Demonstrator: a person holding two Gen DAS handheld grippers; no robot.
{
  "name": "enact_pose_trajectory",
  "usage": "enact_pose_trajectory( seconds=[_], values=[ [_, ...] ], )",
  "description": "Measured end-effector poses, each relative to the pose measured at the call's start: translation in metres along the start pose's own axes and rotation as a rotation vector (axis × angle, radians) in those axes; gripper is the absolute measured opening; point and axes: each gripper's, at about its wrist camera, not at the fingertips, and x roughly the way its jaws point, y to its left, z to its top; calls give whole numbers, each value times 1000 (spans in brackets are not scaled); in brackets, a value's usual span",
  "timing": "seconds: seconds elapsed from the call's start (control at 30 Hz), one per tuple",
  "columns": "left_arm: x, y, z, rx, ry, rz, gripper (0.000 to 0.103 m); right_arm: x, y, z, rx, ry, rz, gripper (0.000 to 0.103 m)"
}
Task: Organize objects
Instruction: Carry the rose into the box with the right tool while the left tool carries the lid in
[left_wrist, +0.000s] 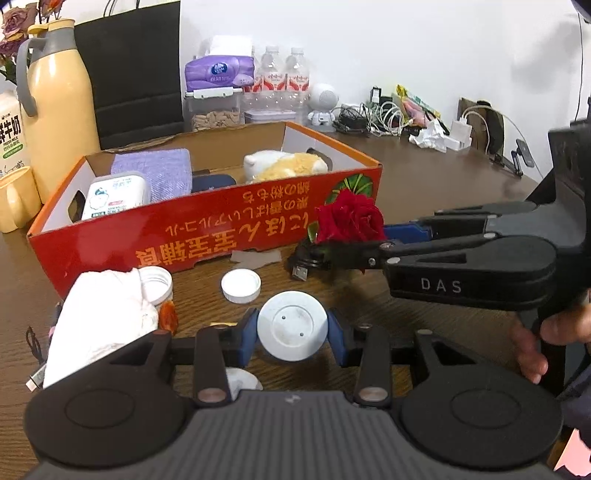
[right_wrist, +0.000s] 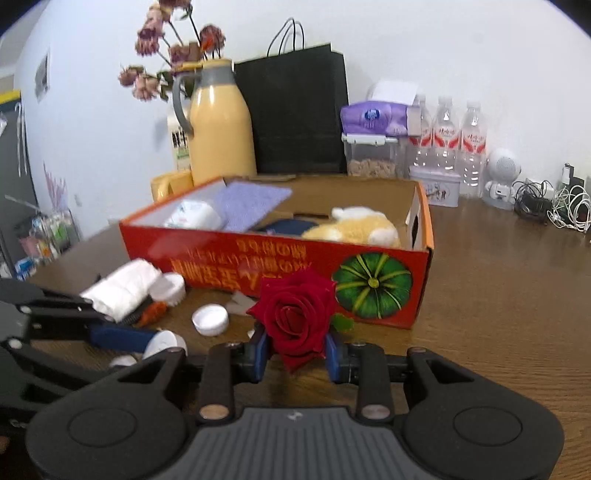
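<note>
Left hand-held gripper (left_wrist: 292, 334): blue pads clamped on a white round disc (left_wrist: 292, 325), held just above the counter (left_wrist: 424, 184).
Right hand-held gripper (right_wrist: 295, 350): pads closed on a red rose (right_wrist: 295, 314), bloom upright between them, in front of the box.
White cap (left_wrist: 241, 285): lying on the counter just beyond the disc.
White cloth roll (left_wrist: 99, 317): to the left, beside an open jar (left_wrist: 159, 284).
Red cardboard box (left_wrist: 207, 229): behind these; holds a wipes pack (left_wrist: 114, 195), a purple cloth (left_wrist: 155, 170) and a plush toy (left_wrist: 284, 166).
Yellow jug (left_wrist: 55, 103): behind the box's left end.
</note>
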Motion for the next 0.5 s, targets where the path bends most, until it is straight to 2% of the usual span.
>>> enact_pose_trajectory(
  seconds=[0.23, 0.5],
  values=[
    [-15, 17, 13, -45, -61, 29, 40, -14, -1, 8, 23, -66, 7, 30],
    [-29, 35, 53, -53, -179, 84, 40, -20, 3, 42, -18, -134, -12, 30]
  ],
)
